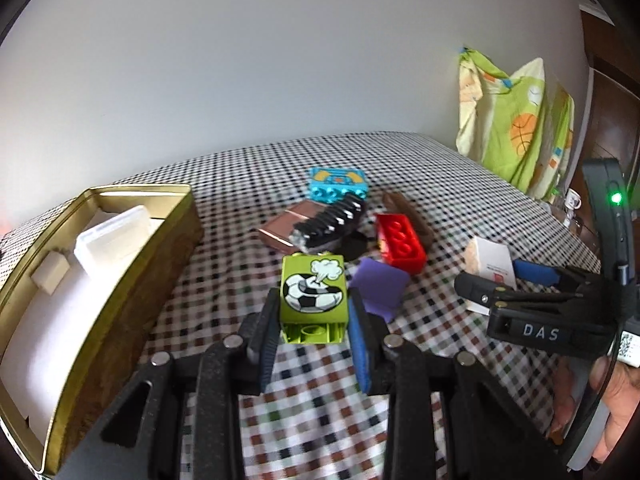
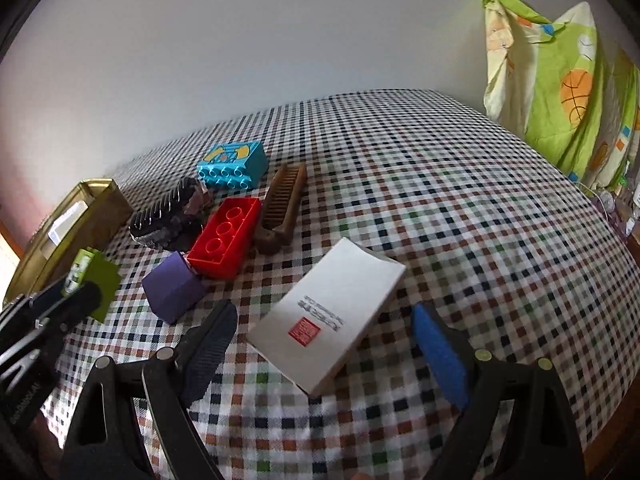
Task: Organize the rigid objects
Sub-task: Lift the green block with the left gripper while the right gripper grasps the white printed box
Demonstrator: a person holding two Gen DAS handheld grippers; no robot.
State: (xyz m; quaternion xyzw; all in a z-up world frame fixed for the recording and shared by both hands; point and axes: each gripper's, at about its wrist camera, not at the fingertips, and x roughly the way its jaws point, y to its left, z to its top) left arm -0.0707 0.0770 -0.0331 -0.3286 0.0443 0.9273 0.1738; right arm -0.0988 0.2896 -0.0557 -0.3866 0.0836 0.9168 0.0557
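My left gripper [image 1: 312, 320] is shut on a green brick [image 1: 312, 292] with a football print, held just above the checked tablecloth [image 1: 304, 408]. An open gold tin [image 1: 120, 264] lies to its left. In the right wrist view my right gripper [image 2: 326, 348] stands open, with a flat white box [image 2: 332, 316] lying between its fingers; the pads [image 2: 440, 360] do not touch it. A purple cube [image 2: 174, 292], a red brick [image 2: 226, 236], a brown comb [image 2: 282, 208], a black brush [image 2: 168, 216] and a blue brick [image 2: 234, 164] lie in a cluster beyond.
The tin holds a clear plastic case [image 1: 116, 236] and a small white block [image 1: 52, 276]. A brownish flat item [image 1: 284, 224] lies under the brush. Green patterned cloth [image 2: 568, 96] hangs at the table's far right. A hand [image 1: 616, 400] holds the right gripper.
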